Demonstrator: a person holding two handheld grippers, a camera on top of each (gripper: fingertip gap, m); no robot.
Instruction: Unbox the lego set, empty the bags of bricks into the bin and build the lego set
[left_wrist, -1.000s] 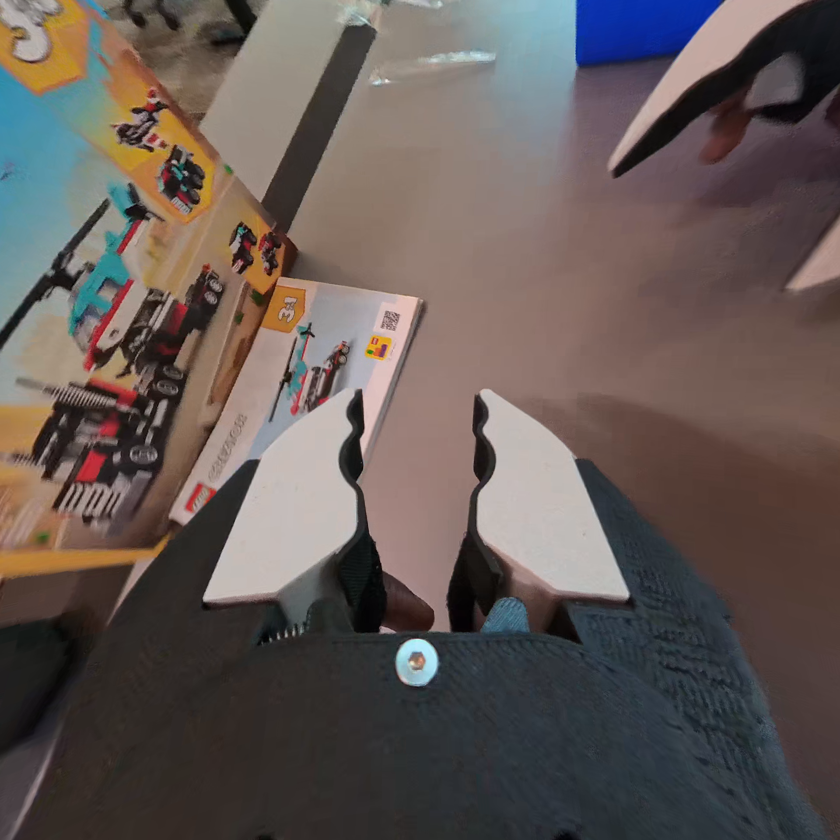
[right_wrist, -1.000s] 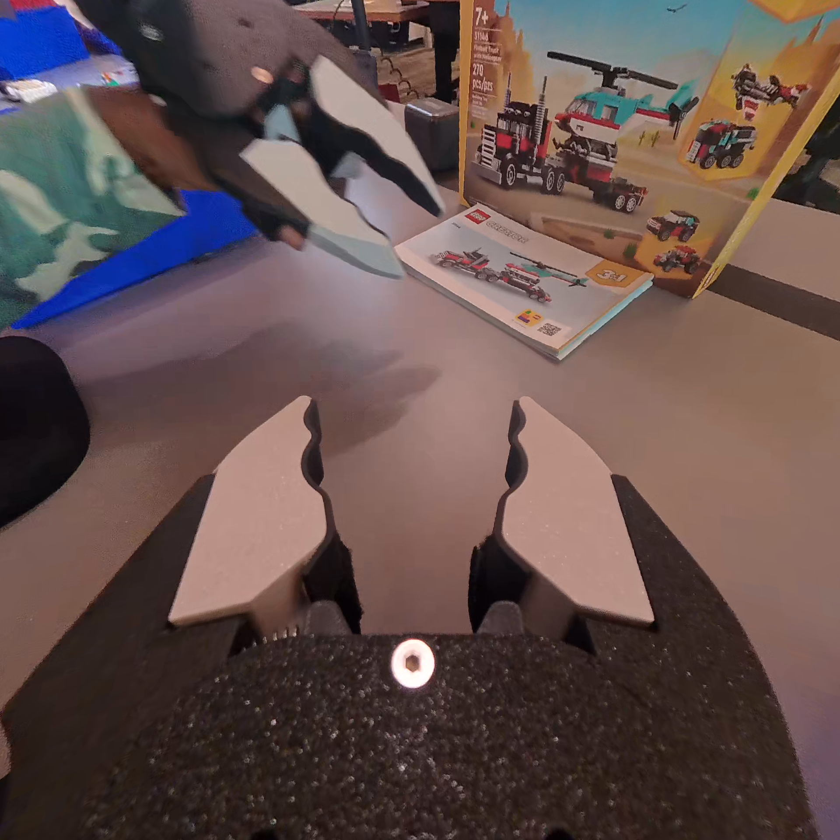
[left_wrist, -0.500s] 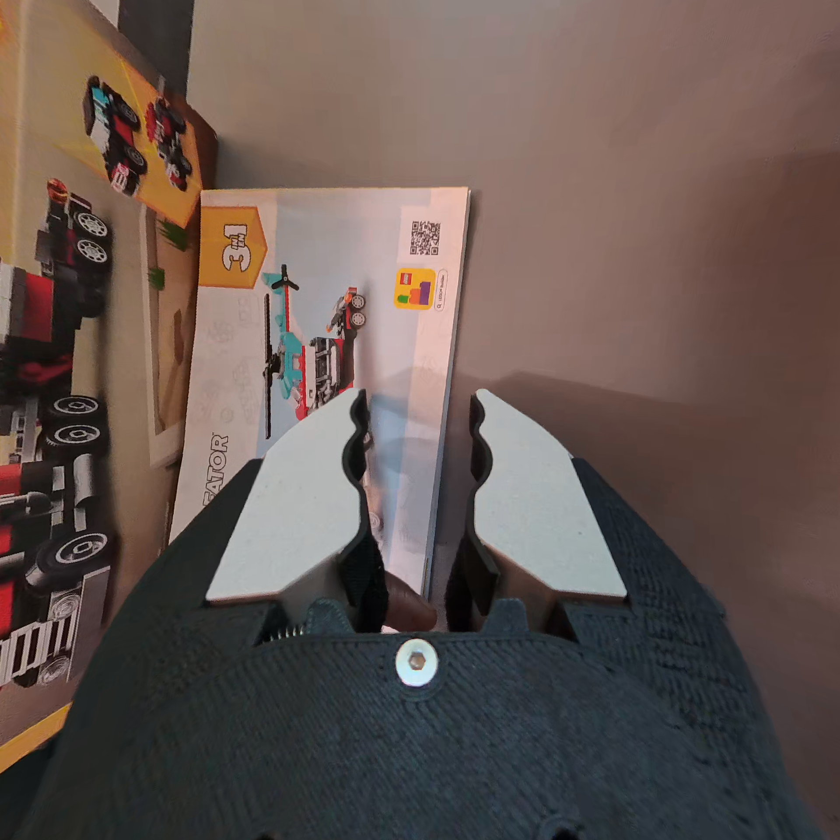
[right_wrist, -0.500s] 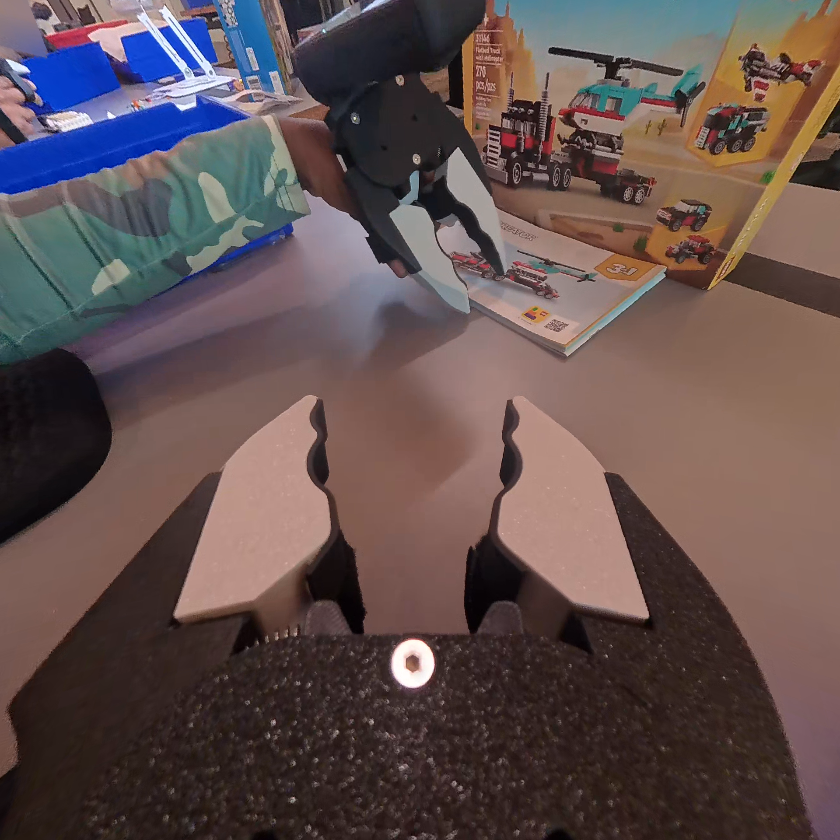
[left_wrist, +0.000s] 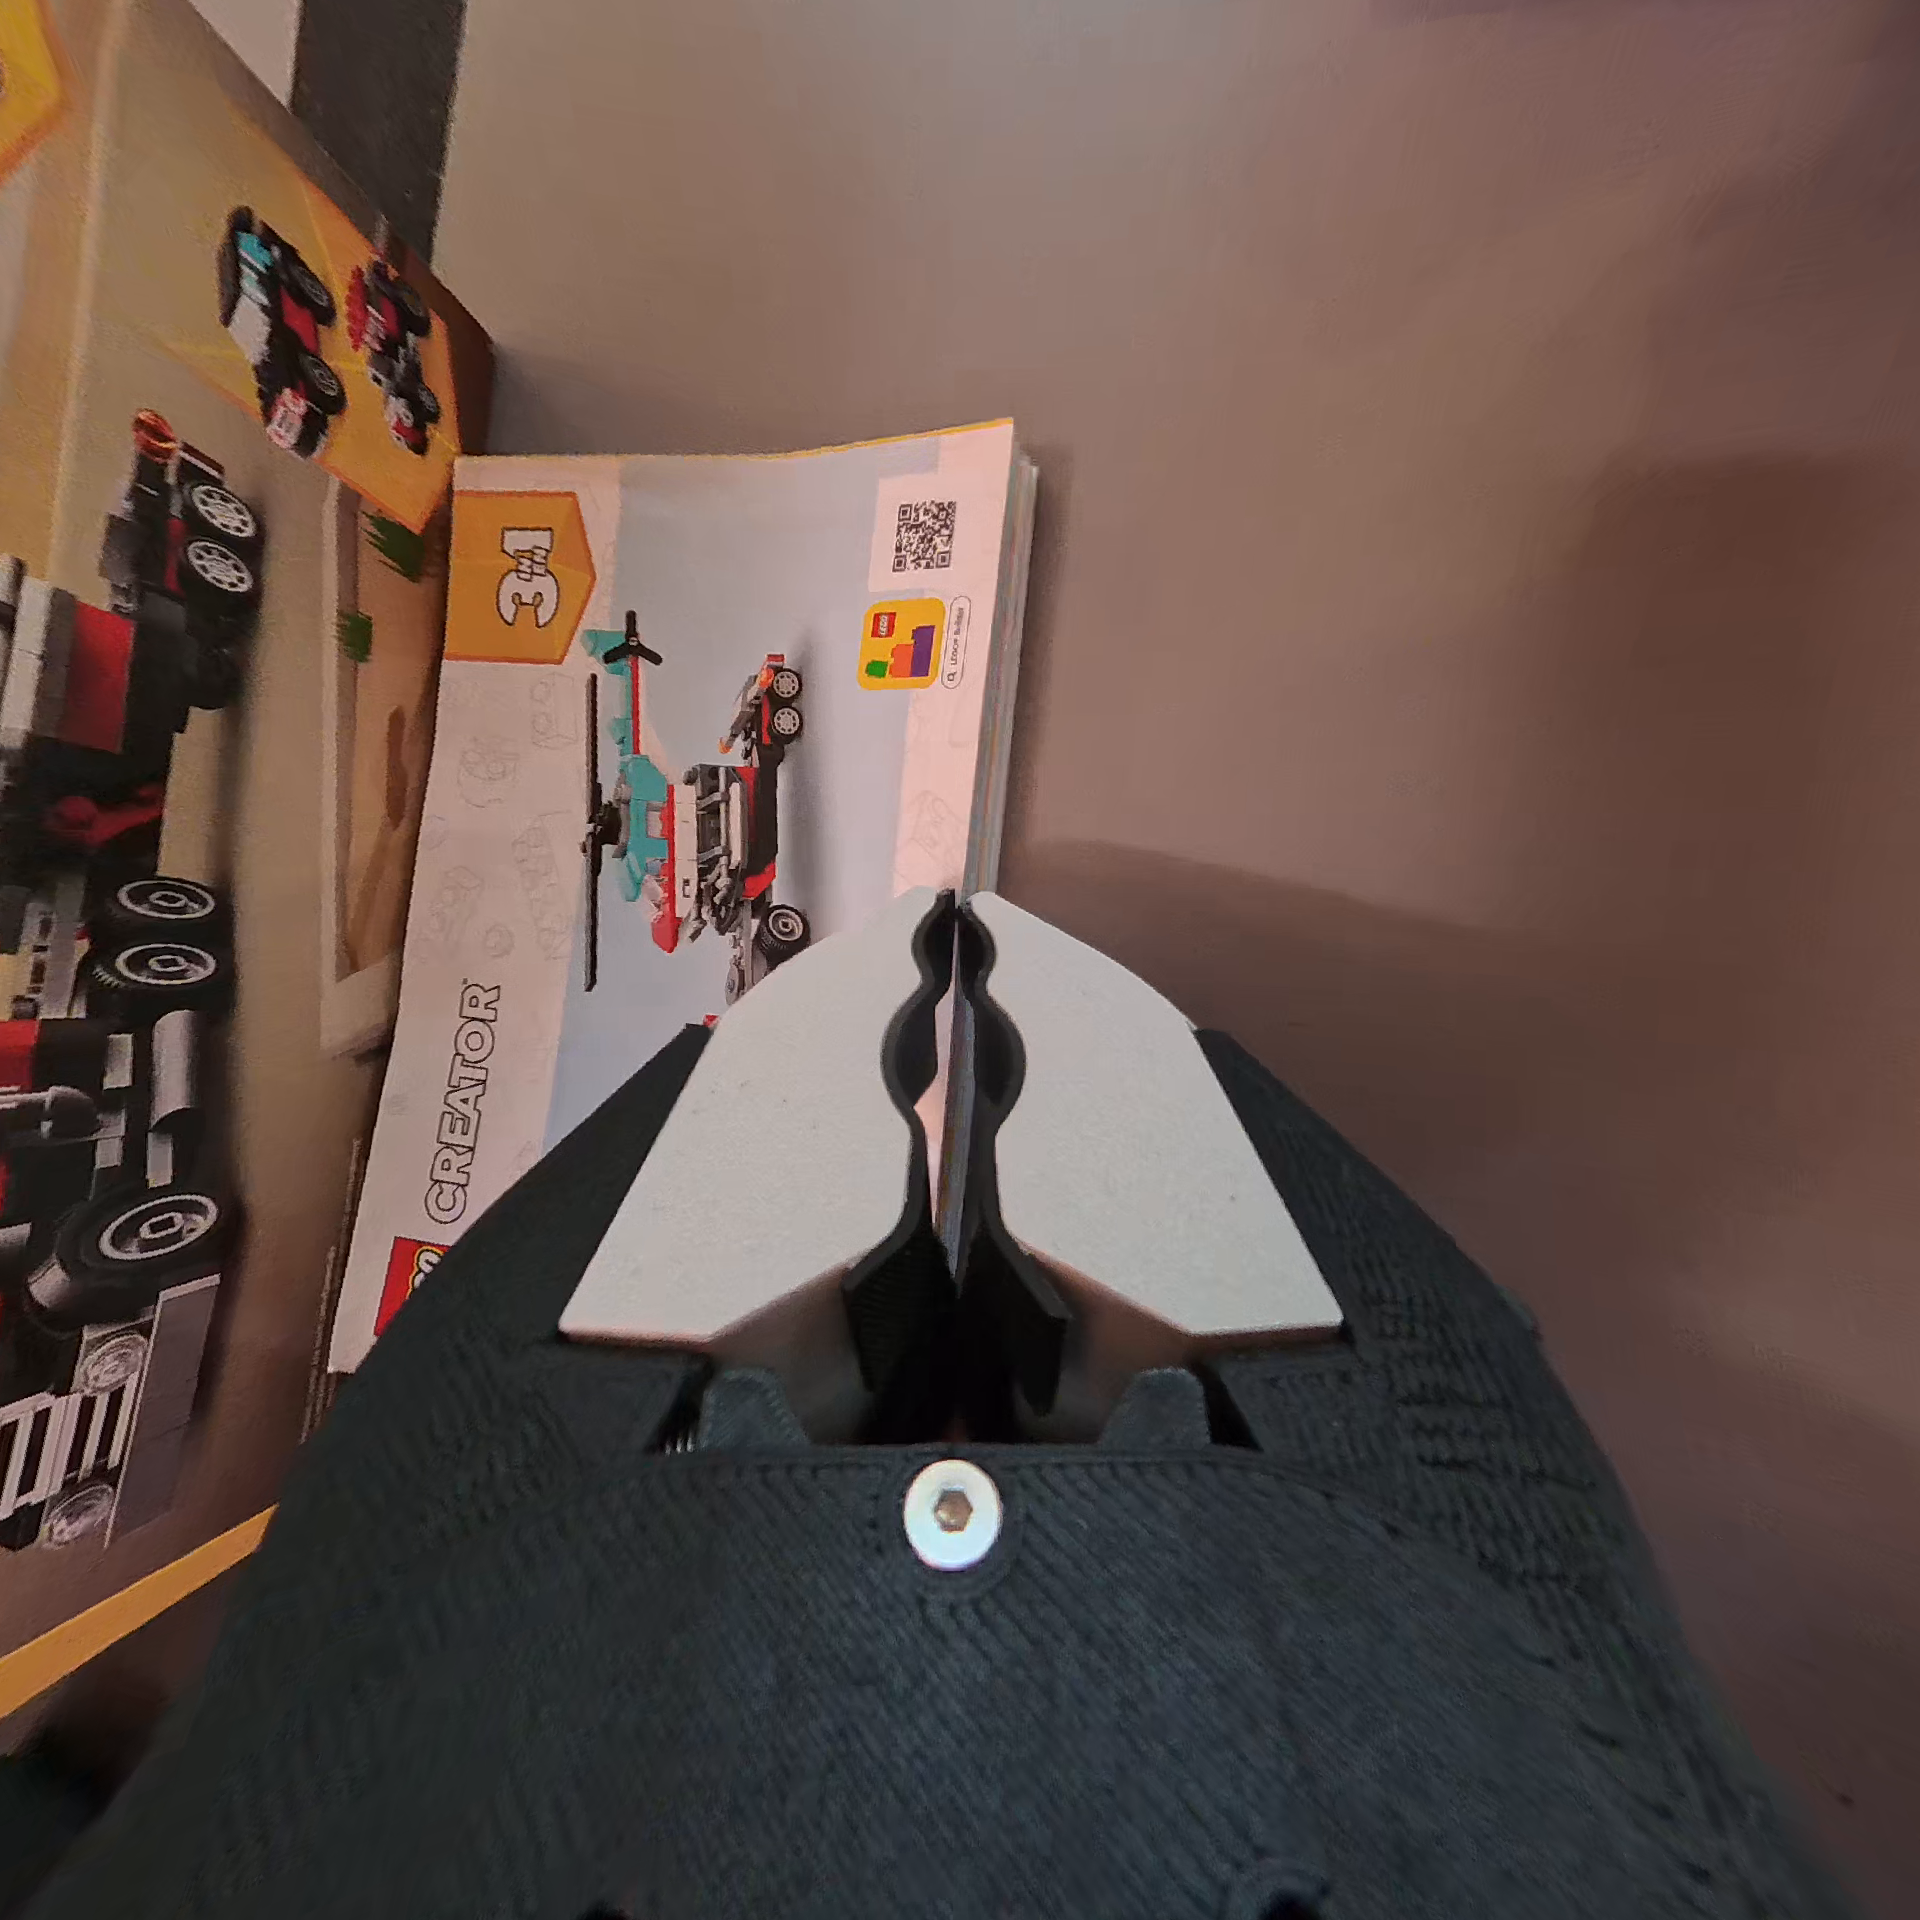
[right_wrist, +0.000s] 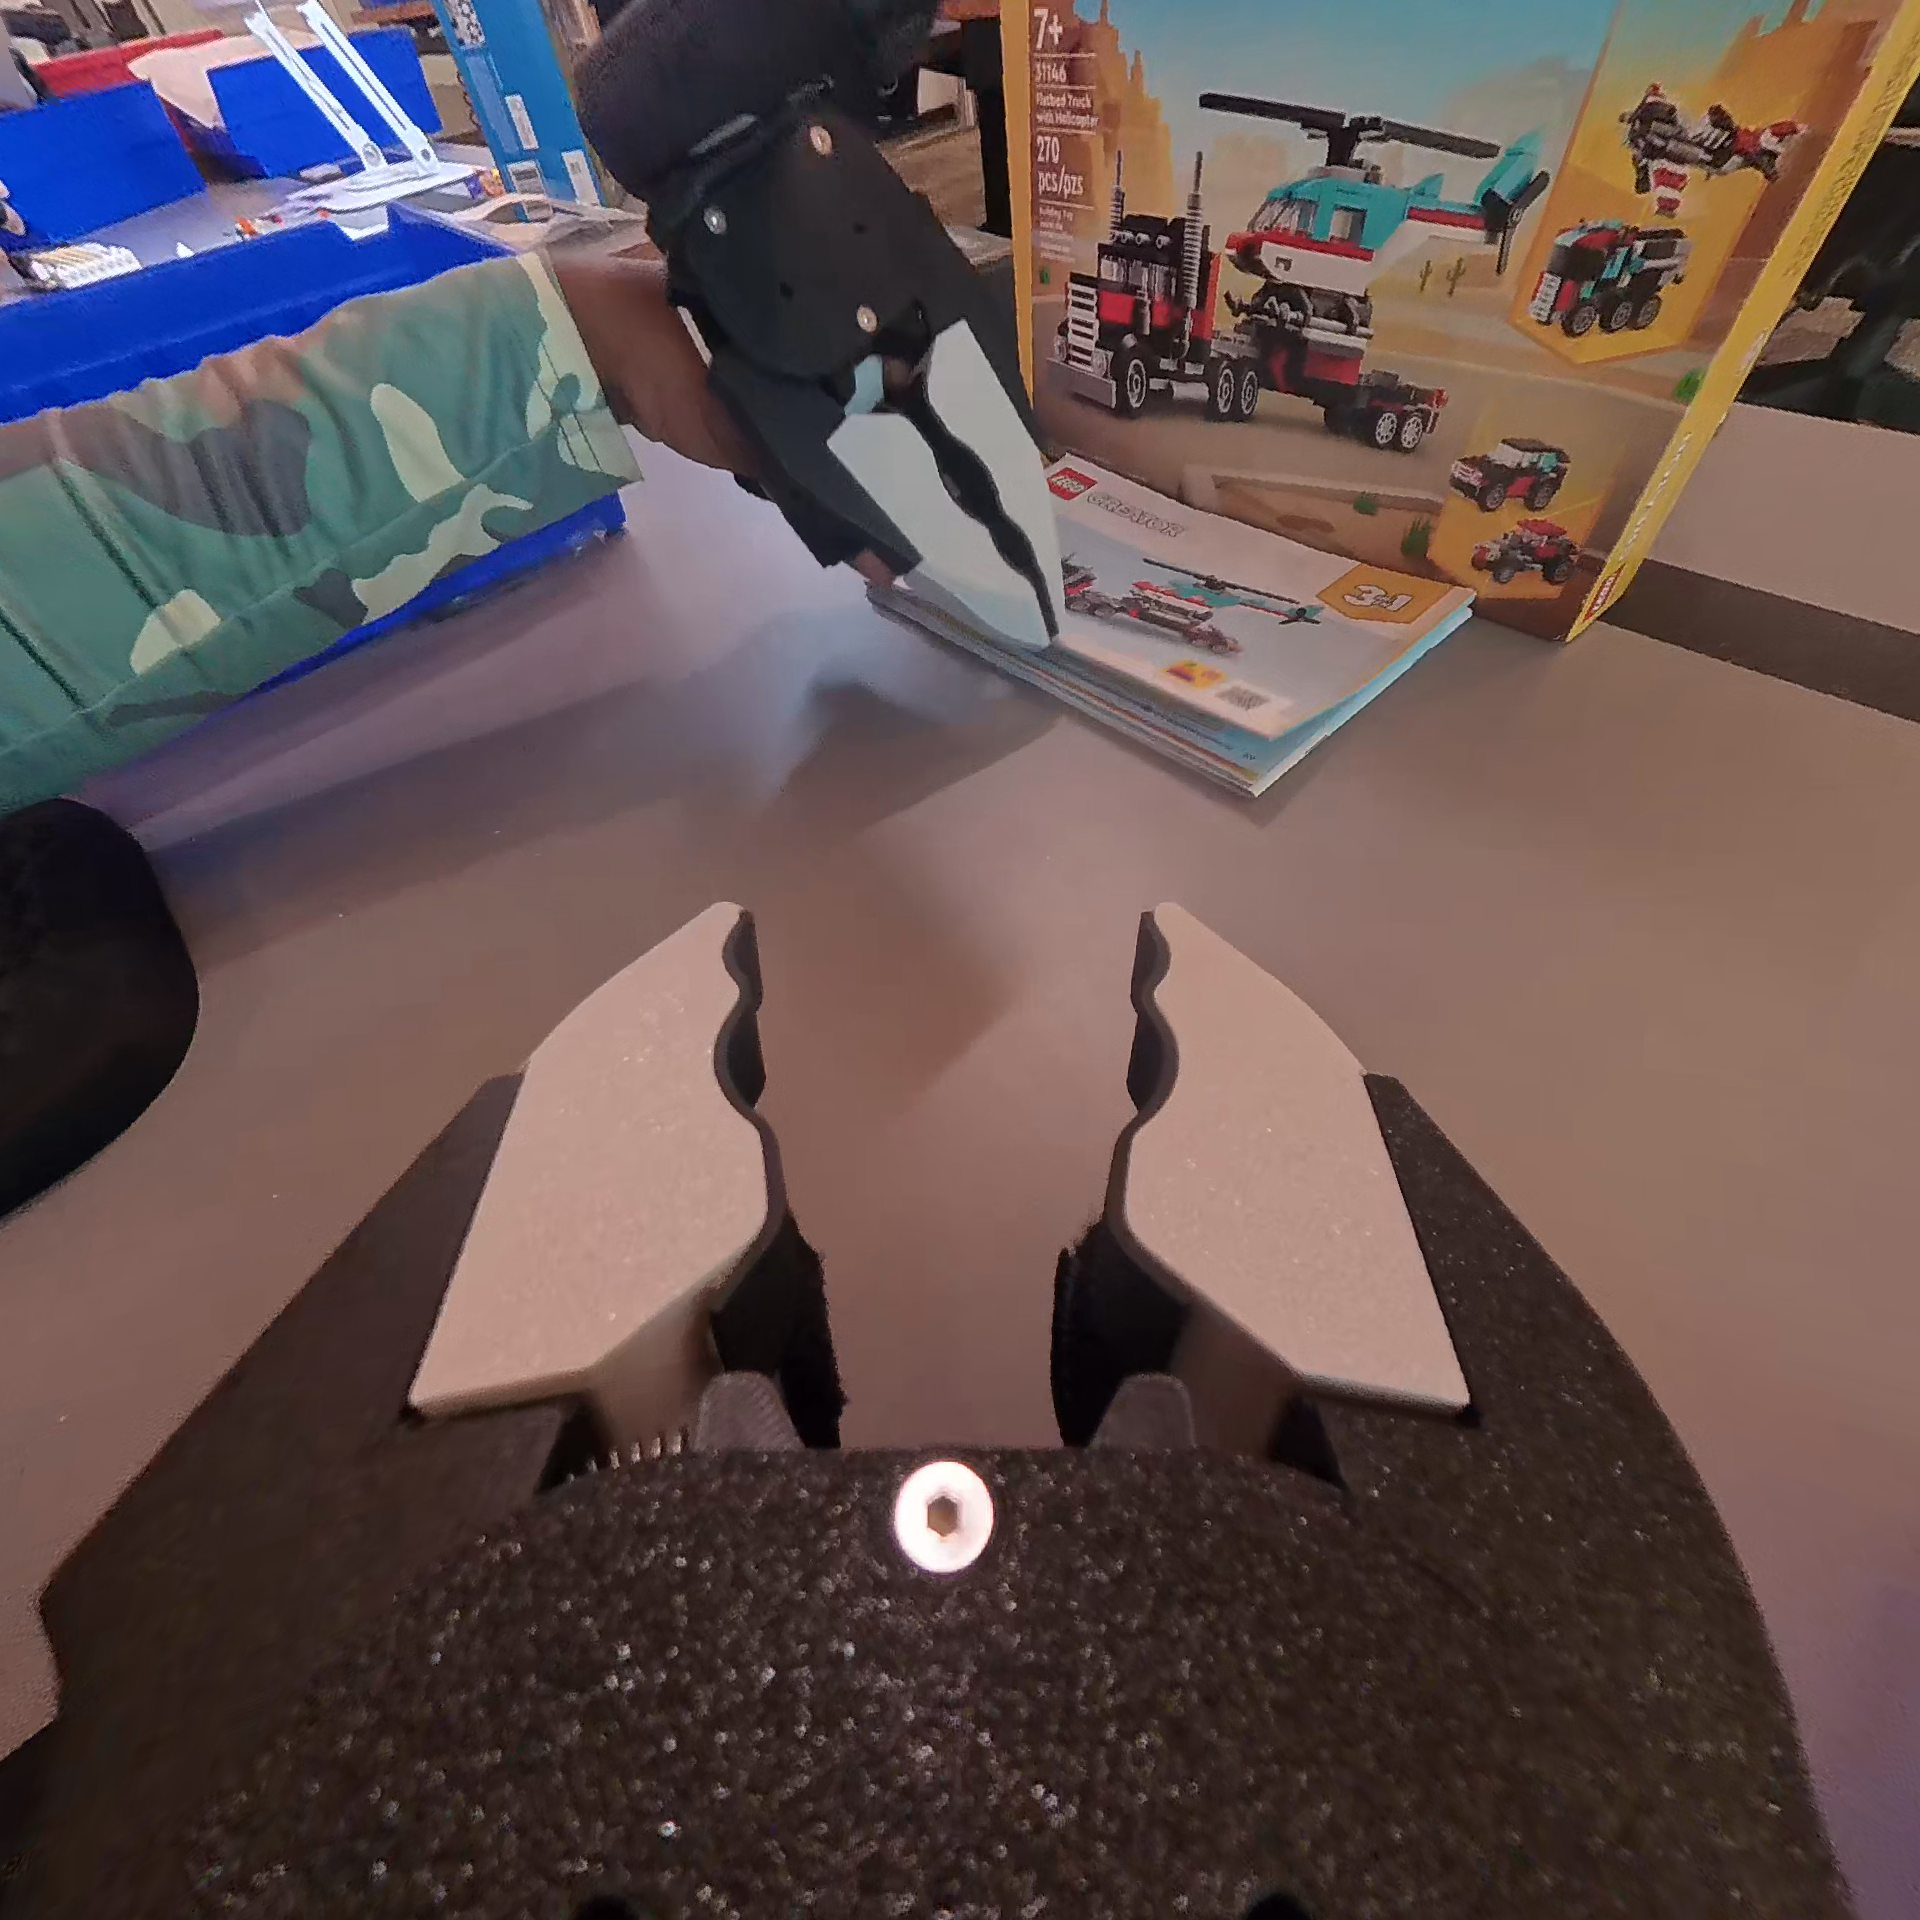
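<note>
Grey tabletop (right_wrist: 1455, 935) with a blue bin (right_wrist: 208, 301) at the far left.

Left gripper (right_wrist: 1044, 613) has its jaws pinching the near edge of the instruction booklet (left_wrist: 707, 727), lying just before the upright lego box (right_wrist: 1455, 291); right gripper (right_wrist: 945, 935) hovers nearer, jaws spread and empty.

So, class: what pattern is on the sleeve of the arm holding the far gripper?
Green camouflage on the sleeve, clearest in the right wrist view.
</note>
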